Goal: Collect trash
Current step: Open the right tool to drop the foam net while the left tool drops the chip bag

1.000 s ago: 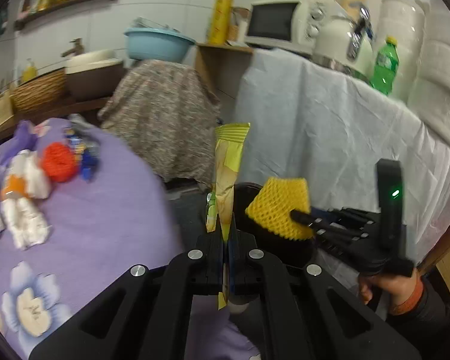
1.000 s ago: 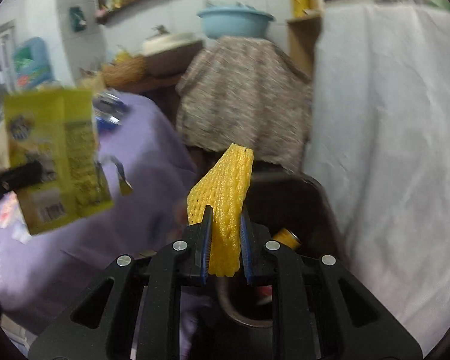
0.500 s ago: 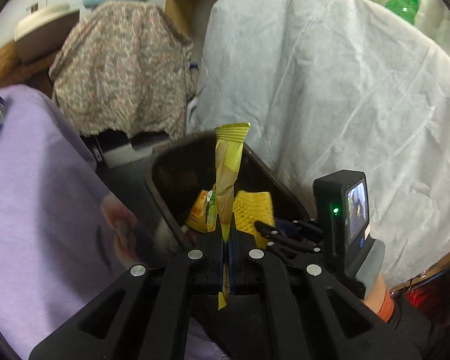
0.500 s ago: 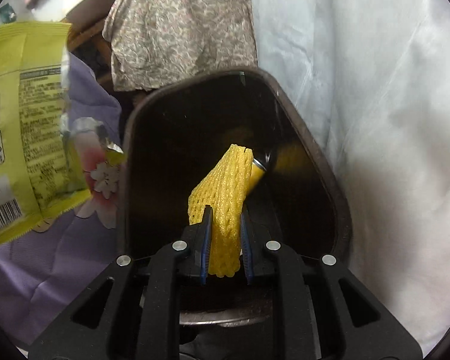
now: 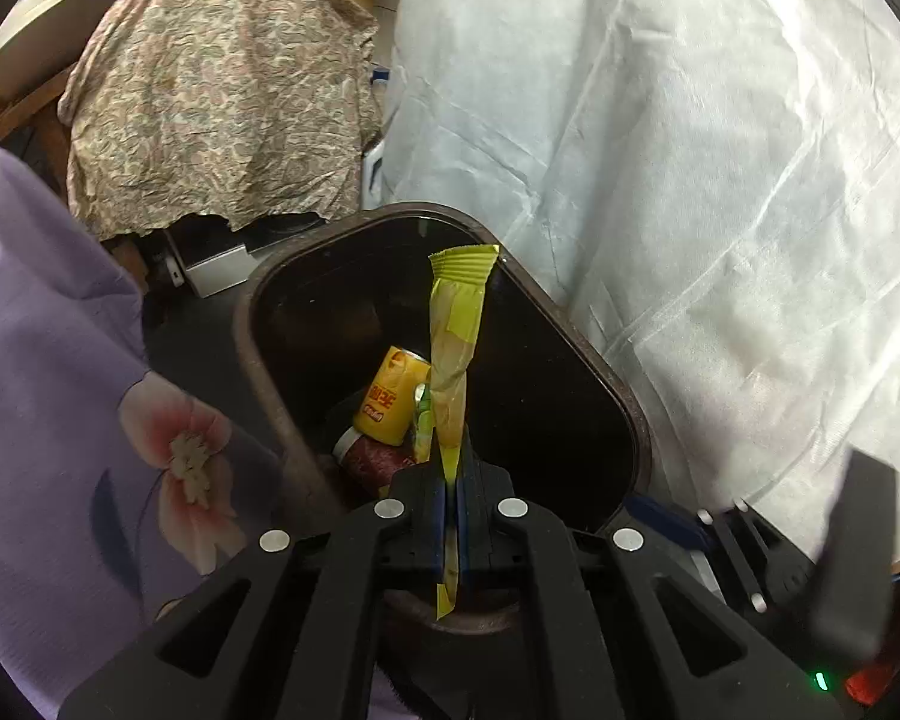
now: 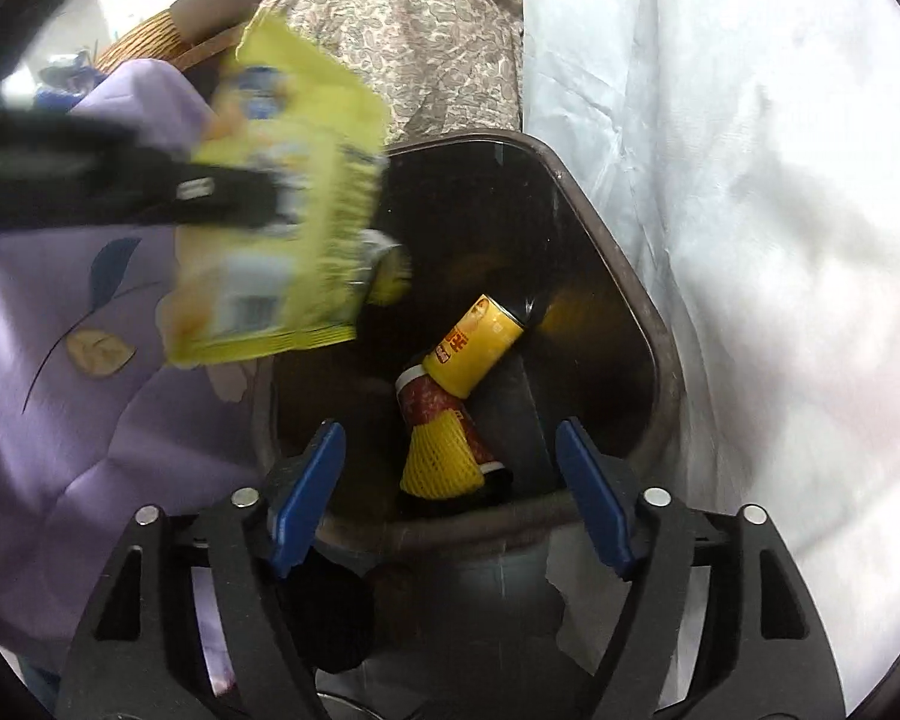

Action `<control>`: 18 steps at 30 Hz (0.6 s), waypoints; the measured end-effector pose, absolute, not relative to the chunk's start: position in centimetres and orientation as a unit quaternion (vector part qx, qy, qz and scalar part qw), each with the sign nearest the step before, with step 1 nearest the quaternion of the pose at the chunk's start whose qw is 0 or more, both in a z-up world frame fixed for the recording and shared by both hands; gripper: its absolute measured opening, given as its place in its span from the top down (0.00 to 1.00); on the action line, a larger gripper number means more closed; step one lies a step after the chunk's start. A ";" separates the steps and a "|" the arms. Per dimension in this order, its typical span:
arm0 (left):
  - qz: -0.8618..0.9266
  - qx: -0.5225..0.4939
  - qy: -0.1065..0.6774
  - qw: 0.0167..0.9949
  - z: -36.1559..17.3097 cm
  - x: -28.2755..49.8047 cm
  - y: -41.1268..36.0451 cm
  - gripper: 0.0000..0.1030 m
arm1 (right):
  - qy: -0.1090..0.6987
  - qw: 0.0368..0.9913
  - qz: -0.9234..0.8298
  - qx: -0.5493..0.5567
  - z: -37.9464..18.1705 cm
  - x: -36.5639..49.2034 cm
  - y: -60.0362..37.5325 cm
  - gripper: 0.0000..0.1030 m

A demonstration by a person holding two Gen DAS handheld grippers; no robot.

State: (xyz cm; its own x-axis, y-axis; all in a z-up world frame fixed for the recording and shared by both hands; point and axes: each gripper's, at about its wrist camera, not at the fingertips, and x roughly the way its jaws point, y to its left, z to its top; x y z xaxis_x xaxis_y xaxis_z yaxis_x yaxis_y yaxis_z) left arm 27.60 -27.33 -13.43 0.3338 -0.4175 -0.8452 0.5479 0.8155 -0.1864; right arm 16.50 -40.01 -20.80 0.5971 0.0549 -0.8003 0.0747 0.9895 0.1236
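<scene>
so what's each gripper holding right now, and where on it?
Left gripper pinches the yellow snack wrapper near its lower end. Right gripper has just been opening and holds nothing; the yellow foam net lies in the bin.

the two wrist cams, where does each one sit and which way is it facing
Left wrist: on the left gripper, tilted down into the dark bin; its shut jaws pinch a yellow wrapper; the right gripper shows bottom right.
Right wrist: on the right gripper, looking down into the bin; its jaws have just opened, empty, above a yellow foam net inside.
Shared: bin, yellow can, wrapper, purple floral cloth, white sheet.
</scene>
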 end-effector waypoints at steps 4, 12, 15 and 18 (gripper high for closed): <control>-0.303 0.069 0.501 0.808 -14.1 27.9 -28.2 0.63 | 0.429 0.898 -0.014 0.092 -20.0 14.4 -40.9 0.23; -0.307 0.030 0.485 0.818 -12.5 27.5 -27.3 0.30 | 0.419 0.900 -0.027 0.116 -19.7 13.0 -42.8 0.20; -0.306 0.022 0.471 0.827 -11.5 26.9 -26.5 0.22 | 0.412 0.904 -0.024 0.113 -19.3 12.9 -42.4 0.20; -0.299 0.013 0.456 0.838 -10.4 25.9 -25.2 0.16 | 0.406 0.907 -0.023 0.107 -19.0 13.0 -41.9 0.20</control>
